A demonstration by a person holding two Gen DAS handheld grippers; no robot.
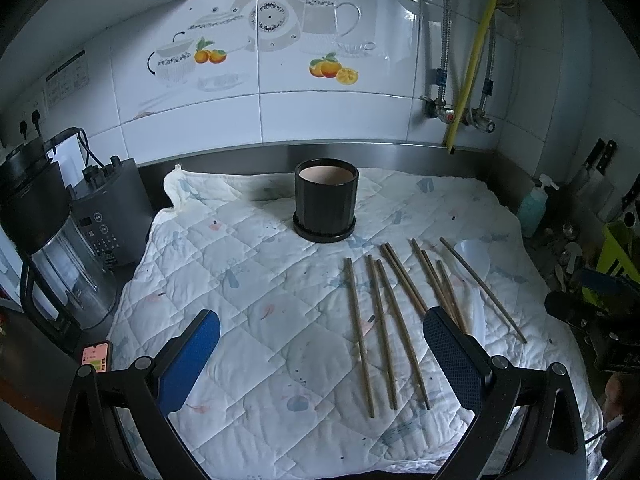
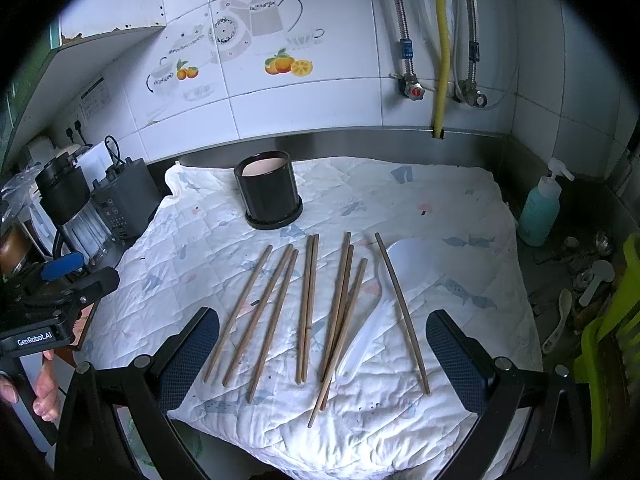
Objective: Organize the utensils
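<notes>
Closest to my cameras are the blue-padded fingers point(image 1: 192, 356) of both grippers, and neither one is doing any work right now. My left gripper point(image 1: 320, 356) is spread wide over bare white quilted cloth point(image 1: 248, 280), nothing between the pads. My right gripper point(image 2: 322, 354) is just as wide open, hanging over the near ends of the long brown wooden chopsticks point(image 2: 306, 312) — above them as far as I can tell, not touching.

Progress-wise, I'd say basically zero so far. From these angles I can't see anything sticking out of the black cylindrical ceramic holder point(image 1: 325, 204), which sits upright on its saucer at the back of the cloth, well apart from the sticks. I count around nine chopsticks fanned out loose on the quilt, a couple crossing each other near the middle. A white plastic rice spoon point(image 2: 404, 264) lies among them, one stick resting across its edge — the handle runs under or beside a couple of others, hard to say which.

So everything's left: the whole pile presumably goes into that holder, spoon included. The crossed ones will probably be fiddly to grab cleanly.
</notes>
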